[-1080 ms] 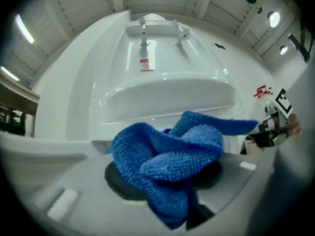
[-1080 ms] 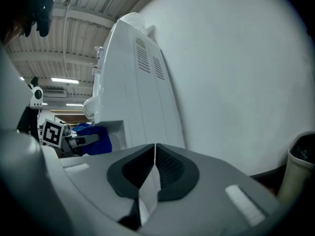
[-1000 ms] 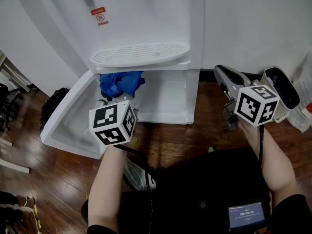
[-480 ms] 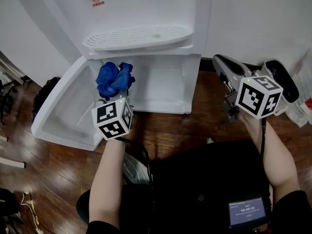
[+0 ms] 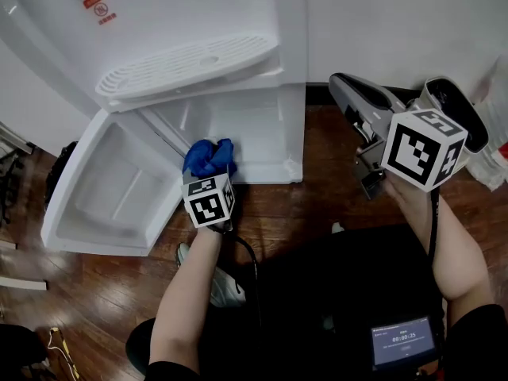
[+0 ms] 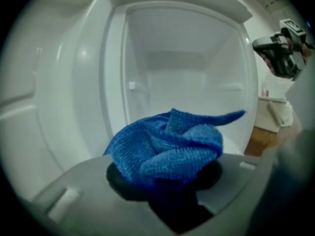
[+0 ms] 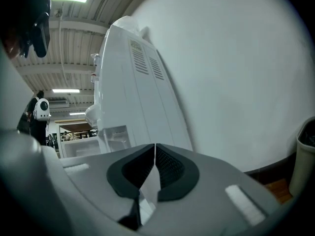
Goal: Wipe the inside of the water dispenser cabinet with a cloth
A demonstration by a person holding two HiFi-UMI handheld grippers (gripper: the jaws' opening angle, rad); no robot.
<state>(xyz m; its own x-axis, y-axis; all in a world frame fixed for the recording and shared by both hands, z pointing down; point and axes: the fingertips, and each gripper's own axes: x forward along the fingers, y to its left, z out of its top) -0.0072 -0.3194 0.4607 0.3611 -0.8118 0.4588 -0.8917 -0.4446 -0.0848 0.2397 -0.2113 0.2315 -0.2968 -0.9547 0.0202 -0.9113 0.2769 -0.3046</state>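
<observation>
One tall white water dispenser [image 5: 167, 22] fills most of my head view, standing on the wood floor [image 5: 317, 205] against a white wall [image 5: 397, 22]. Its bottom cabinet [image 5: 246, 129] is open, with the door [image 5: 103, 189] swung out wide to the left, and everything inside is plain white. Just above the opening sits the slotted drip tray [image 5: 186, 66].

The blue cloth [image 6: 167, 146] is bunched up in my left gripper [image 6: 165, 181], which is clamped on it. It's right at the front lip of the cabinet, on the door side. From the left gripper view the wad sits in front of the cabinet's back wall, and I can't tell if it's touching any of the panels in there.

My right gripper [image 7: 155, 167] is off to the right of the dispenser, well apart from the cloth. Its jaws are pressed together with nothing in them. Its own view just shows the dispenser's vented panel and the wall.
</observation>
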